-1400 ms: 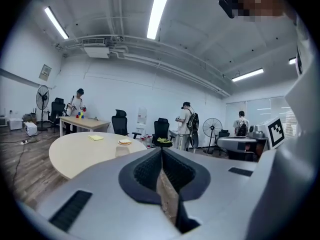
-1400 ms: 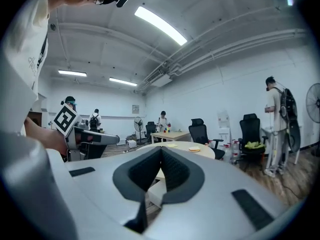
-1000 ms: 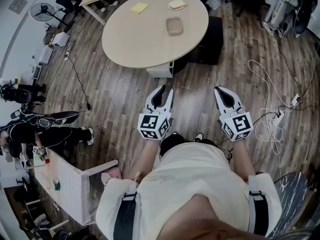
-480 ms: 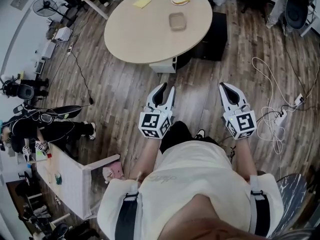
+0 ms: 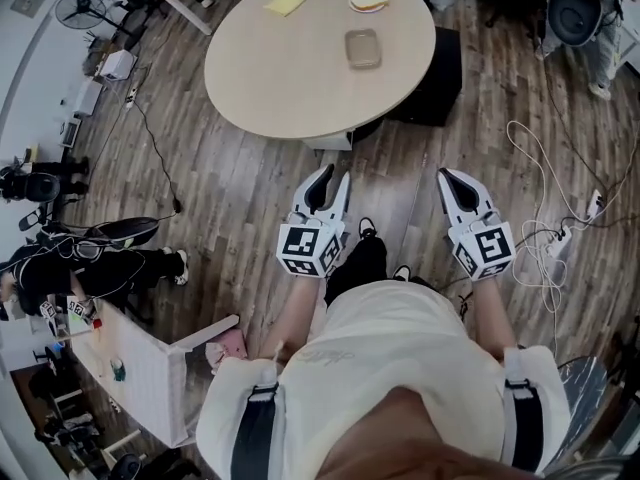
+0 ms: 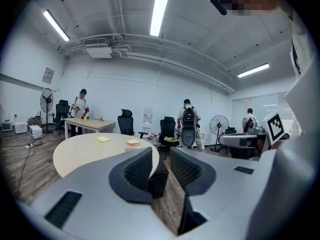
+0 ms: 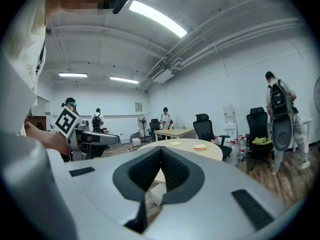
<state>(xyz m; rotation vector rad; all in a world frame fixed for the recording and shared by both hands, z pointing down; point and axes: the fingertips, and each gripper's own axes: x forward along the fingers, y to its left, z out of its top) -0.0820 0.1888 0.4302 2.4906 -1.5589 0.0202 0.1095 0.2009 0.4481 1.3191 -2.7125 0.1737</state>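
Tabletop (image 5: 290,78): round, pale wood, standing on the plank floor (image 5: 230,198) ahead of both tongs and well apart from them. It carries three items.

Person (image 5: 400,368): pale shirt, seen from above, one tool in each hand at about waist height over the floor.

Cabinet (image 5: 432,68): black, tucked under the tabletop's right edge.

Cables (image 5: 545,238): white, looped on the floor just right of the right tongs.

Left tongs (image 5: 331,180): spread, with a clear gap between the ribbed pads and nothing in it. They point toward the tabletop's near edge, marker cube at the rear.

Right tongs (image 5: 444,175): pressed together tip to tip, pinching nothing, level with the left pair and well apart from it.

Tray (image 5: 362,48): small, clear, rectangular, right of the tabletop's centre.

Plate (image 5: 368,1): holds a sandwich-like item, at the far rim beyond the tray.

Note (image 5: 284,4): yellow square, far left part of the tabletop.
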